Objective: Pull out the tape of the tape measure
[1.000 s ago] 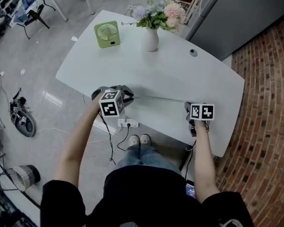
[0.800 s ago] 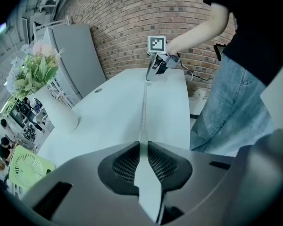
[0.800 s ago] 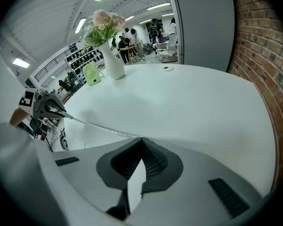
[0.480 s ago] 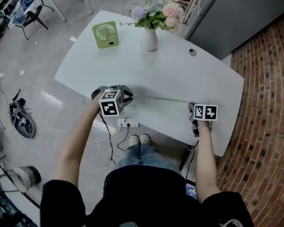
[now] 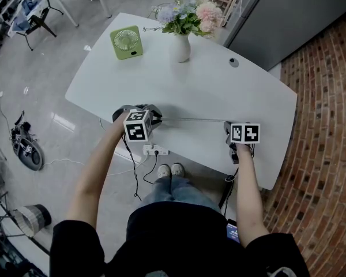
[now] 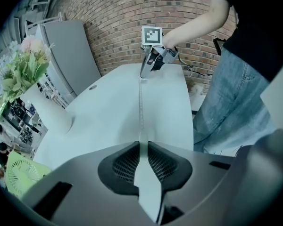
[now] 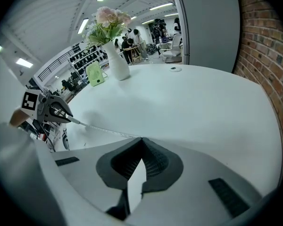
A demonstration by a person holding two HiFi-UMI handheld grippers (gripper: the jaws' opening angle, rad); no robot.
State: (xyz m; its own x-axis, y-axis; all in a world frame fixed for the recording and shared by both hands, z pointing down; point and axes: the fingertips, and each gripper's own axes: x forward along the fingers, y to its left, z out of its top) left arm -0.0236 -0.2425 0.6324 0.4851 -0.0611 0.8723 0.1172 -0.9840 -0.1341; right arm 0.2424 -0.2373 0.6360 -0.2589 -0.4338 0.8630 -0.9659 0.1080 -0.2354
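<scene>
Right claw (image 7: pixel 141 140): shut on the free end of the tape (image 5: pixel 191 119); carried slightly outward, then brought back a little.
Left claw (image 6: pixel 141 147): clamped on the tape measure case (image 6: pixel 150 187), kept near the worktop (image 5: pixel 219 91) front edge.
Tape: stretched straight between both claws.
Meaning: no length is judged gained; the pull seems nearly finished.

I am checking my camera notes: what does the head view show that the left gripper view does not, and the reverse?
Only the head view shows the white power strip on the floor and the person's pale shoes. Only the left gripper view shows the grey jaws of the left gripper closed on the thin pale tape. Both show the white rounded table, the tape stretched to the right gripper, the green square fan and the white vase of flowers.
</scene>
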